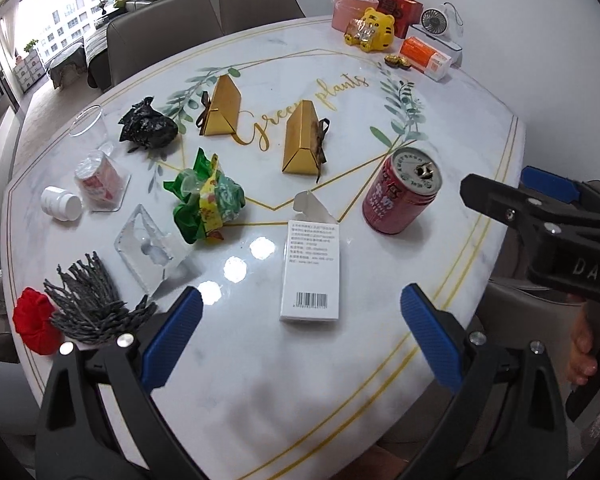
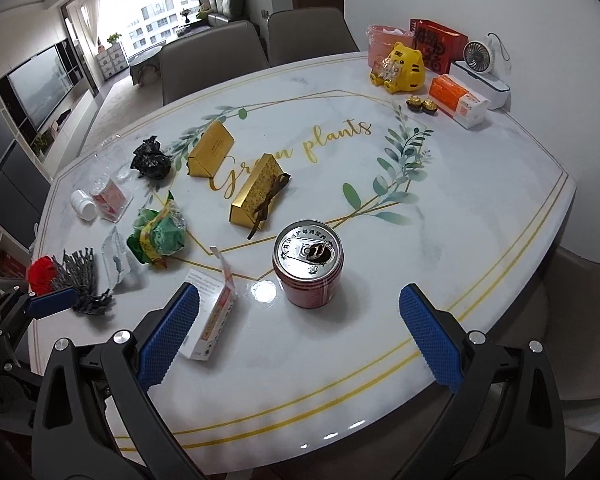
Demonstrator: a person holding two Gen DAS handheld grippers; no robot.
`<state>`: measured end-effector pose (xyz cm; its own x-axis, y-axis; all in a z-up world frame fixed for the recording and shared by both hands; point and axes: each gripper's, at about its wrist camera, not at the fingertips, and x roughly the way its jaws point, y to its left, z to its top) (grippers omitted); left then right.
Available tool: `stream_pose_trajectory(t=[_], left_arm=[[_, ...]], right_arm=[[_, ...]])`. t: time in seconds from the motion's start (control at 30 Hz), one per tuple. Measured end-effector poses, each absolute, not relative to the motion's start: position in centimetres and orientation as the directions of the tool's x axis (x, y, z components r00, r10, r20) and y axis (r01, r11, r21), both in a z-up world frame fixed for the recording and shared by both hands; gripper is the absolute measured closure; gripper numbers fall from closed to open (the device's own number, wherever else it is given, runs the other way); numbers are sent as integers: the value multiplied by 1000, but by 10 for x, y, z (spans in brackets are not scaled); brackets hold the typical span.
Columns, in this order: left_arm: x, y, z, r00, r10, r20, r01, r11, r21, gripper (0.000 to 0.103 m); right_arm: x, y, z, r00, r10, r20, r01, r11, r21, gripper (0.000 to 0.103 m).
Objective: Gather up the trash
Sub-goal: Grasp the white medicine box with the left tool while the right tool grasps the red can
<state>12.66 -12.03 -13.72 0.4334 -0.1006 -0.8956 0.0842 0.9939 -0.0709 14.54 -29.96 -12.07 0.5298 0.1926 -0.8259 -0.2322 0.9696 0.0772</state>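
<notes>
Aluminium can (image 2: 308, 266) stands open-topped between my right gripper (image 2: 298, 330)'s wide-apart jaws — a clumsy pinch may tip it; left gripper (image 1: 301, 334) gapes too.

- The small black print on the flat white cardboard box (image 1: 311, 276) is too fine to read; only its barcode shows plainly.
- The right gripper (image 1: 547, 216) is cut off by the left wrist picture's right edge (the lettering on its black body breaks off after "DAS"), so whether it is open cannot be told there.
- The left gripper (image 2: 40, 304) shows only one blue pad at the right wrist picture's left edge.
- The clear plastic cup (image 2: 112, 160) nearly vanishes against the white marble table (image 2: 479, 208).
- The red lettered box (image 1: 393, 10) stands partly hidden behind the yellow tiger figure (image 1: 373, 30).
</notes>
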Motion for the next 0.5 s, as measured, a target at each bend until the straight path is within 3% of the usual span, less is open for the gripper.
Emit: stream_pose_trajectory(t=[0.4,0.47,0.5], left_arm=[[162,-130,-225,419,4,-908,71,997,37,6],[163,-131,-230,420,-6,-907,68,997,25,21],[165,-130,-233,408,-28,-913,68,998,-1,54]], right_arm=[[197,-290,-203,479,227,-848,-293,952,89,7],[199,-289,-207,483,220,-847,-303,950,74,15],[201,-288,-209,479,216,-851,-307,949,69,33]])
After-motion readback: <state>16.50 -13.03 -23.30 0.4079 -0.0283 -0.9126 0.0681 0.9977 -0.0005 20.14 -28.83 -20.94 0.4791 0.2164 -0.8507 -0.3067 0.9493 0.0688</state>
